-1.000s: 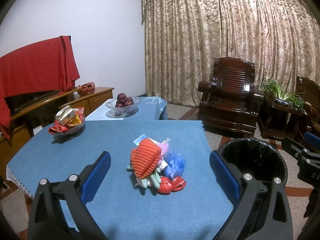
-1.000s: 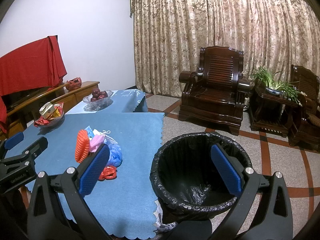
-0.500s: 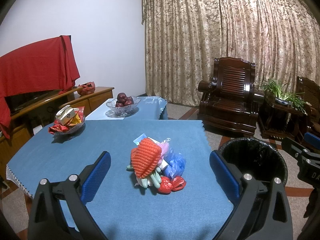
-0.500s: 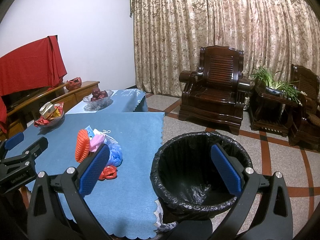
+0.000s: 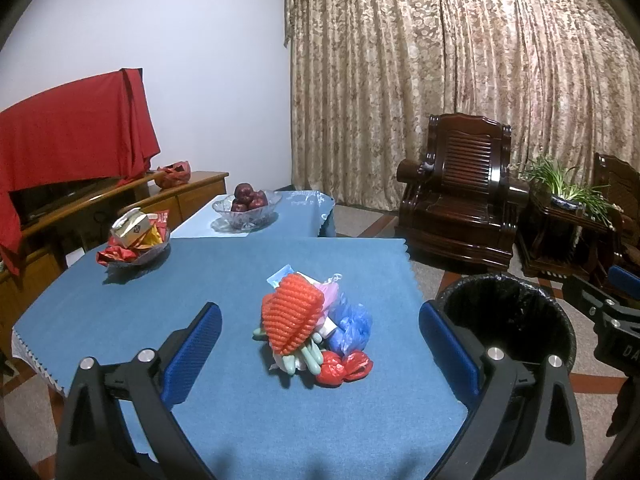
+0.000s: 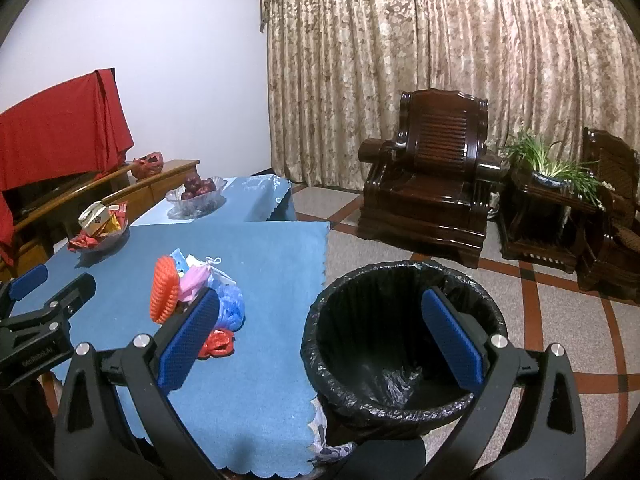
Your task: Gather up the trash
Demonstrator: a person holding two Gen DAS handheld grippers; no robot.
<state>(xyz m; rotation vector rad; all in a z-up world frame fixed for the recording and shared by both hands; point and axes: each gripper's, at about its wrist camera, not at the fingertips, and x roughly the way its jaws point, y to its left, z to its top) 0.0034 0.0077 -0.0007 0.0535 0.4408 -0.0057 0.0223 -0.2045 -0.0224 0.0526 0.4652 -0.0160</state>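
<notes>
While nothing has moved since before, both the left tool (image 5: 320, 354) and right tool (image 6: 320, 338) hang spread, trash pile (image 5: 310, 330) at twelve o'clock, bin (image 6: 400, 344) at three.

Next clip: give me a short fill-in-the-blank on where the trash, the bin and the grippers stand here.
1. The trash pile lies on the ______ tablecloth.
2. The bin is lined with a ______ bag.
3. The left gripper is ______ and holds nothing.
4. The glass bowl on the far table holds red ______.

Missing words: blue; black; open; apples
</notes>
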